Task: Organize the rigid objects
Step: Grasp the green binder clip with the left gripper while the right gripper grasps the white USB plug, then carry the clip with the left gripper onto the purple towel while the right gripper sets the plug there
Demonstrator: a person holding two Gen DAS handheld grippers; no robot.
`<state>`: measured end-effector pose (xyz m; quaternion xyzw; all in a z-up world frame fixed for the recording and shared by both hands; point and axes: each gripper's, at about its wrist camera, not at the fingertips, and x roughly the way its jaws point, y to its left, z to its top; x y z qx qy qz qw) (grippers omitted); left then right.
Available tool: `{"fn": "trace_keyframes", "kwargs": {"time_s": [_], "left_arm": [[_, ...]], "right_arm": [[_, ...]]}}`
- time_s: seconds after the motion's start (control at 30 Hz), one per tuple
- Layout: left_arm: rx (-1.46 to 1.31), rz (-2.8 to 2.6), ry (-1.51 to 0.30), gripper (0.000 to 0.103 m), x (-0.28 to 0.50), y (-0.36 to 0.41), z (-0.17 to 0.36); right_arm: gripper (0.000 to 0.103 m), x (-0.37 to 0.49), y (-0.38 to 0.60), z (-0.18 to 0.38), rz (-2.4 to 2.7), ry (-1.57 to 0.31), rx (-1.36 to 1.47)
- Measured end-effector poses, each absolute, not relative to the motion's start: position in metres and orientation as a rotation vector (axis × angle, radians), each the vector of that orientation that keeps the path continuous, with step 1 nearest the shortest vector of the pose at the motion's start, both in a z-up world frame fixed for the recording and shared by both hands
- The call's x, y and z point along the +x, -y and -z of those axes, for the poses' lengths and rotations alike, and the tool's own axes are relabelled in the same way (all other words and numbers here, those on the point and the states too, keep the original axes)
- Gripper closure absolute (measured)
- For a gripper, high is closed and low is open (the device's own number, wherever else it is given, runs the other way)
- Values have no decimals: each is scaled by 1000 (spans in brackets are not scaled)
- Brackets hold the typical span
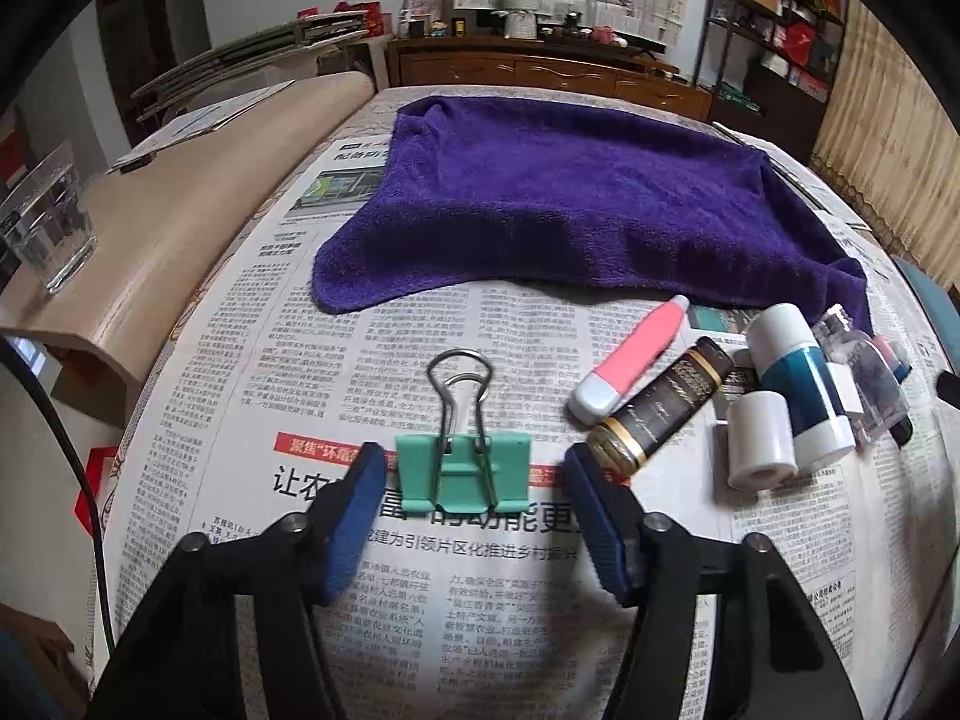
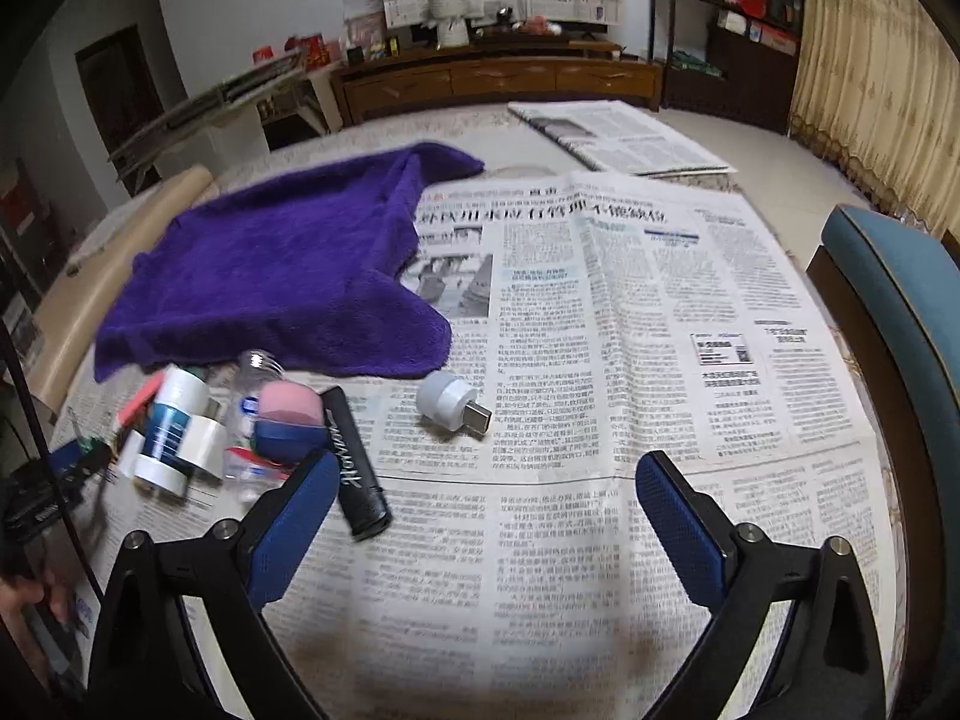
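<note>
- Our left gripper [image 1: 474, 468] points down at the newspaper [image 1: 384, 372] that covers the table; its blue pads flank a green binder clip [image 1: 463, 471], with a gap on each side, so nothing is gripped.
- The clip lies flat, its wire handles folded away from us toward a purple towel [image 1: 576, 204].
- Just right of the clip, a pink-and-white tube [image 1: 630, 360], a dark gold-banded bottle [image 1: 660, 405], a white cap [image 1: 761, 441] and a teal-and-white bottle [image 1: 798, 384] crowd together.
- Our right gripper [image 2: 486, 480] stands wide and empty above the paper.
- Beyond its pads a small white USB plug [image 2: 451, 403] lies alone; a black tube [image 2: 355, 468] lies just beside the left pad.
- A drinking glass [image 1: 45, 222] stands on the side table, well apart.
</note>
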<state>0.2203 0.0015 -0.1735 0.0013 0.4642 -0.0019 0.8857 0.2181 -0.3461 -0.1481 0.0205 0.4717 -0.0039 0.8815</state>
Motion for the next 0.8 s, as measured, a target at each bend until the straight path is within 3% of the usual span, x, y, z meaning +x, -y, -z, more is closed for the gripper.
{"fn": "trace_keyframes", "kwargs": {"time_s": [0.17,0.23,0.3,0.57,0.63,0.8], "left_arm": [[13,31,-962,59,220,1,173],[14,35,-963,60,221,1,173],[14,34,-961,60,222,1,173],[11,43,-954,62,223,0,173],[15,44,-955,62,222,0,173],[2,45,-952,62,220,-3,173]], "right_arm": [[21,245,337,166,-35,-999,-93],[36,255,337,174,-73,-1026,-110],[42,261,339,180,-112,-1031,-90],[55,259,334,181,-149,-985,-90],[70,257,331,179,-163,-996,-97],[70,252,328,178,-184,-1004,-84]]}}
